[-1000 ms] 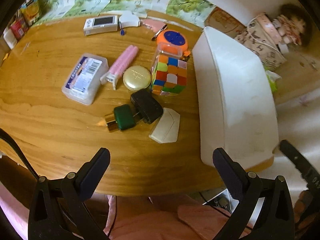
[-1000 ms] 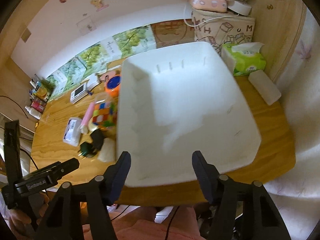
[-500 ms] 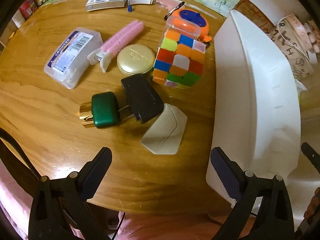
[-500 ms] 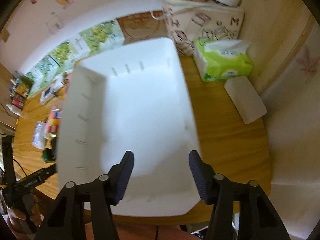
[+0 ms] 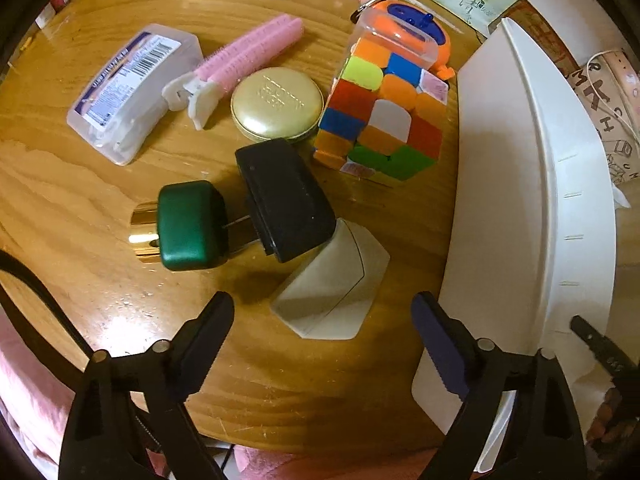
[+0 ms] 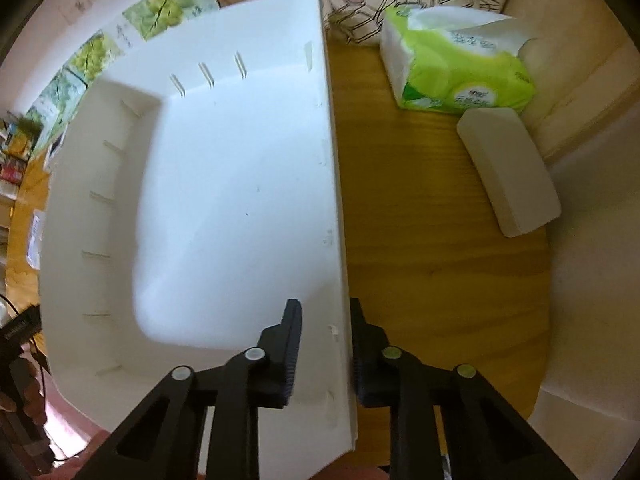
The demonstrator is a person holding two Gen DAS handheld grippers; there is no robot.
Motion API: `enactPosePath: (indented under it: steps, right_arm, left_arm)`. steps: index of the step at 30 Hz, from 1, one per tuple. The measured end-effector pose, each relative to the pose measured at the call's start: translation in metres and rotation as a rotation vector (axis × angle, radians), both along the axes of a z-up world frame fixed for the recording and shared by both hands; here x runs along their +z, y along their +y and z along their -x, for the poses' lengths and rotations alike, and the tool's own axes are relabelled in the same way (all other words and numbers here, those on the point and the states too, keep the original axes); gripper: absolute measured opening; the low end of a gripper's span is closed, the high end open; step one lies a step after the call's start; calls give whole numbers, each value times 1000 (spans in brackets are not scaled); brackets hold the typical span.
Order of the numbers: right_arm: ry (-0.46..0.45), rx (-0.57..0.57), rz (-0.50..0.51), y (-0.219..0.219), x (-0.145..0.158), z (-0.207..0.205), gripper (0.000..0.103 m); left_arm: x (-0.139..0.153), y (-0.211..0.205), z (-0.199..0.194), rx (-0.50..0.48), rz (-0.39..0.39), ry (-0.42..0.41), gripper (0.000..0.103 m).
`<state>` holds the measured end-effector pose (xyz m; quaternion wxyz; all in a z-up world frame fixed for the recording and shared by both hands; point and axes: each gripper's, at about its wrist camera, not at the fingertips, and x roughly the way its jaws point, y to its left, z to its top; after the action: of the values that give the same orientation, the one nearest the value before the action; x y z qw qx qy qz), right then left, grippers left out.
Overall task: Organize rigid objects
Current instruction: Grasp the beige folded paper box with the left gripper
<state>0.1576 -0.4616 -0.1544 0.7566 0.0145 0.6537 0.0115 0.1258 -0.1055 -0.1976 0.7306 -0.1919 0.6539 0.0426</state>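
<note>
Cream case (image 5: 334,292) between closing fingers (image 5: 208,328), table (image 5: 80,208)

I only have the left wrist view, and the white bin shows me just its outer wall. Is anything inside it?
Observer: No, the white bin is empty inside in the right wrist view.
Operator: What are the right tongs doing?
Observer: The right tongs straddle its side wall, one finger inside, one outside, jaws closing; whether the pads press yet, I cannot tell.
Operator: Anything beyond the bin?
Observer: A green tissue pack and a white block lie on the table.
</note>
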Motion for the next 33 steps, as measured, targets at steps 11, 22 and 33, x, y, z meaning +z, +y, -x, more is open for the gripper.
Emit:
enactPosePath:
  steps: [11, 22, 33]
  right_arm:
    - [-25, 16, 3, -3, -7, -4, 8]
    - [-24, 32, -23, 1, -8, -5, 5]
    - [-26, 24, -3, 5, -7, -6, 5]
  left_arm:
    - [-10, -15, -22, -70, -73, -27, 61]
    - [-5, -6, -28, -78, -37, -22, 47]
    - [46, 9, -19, -129, -63, -103, 47]
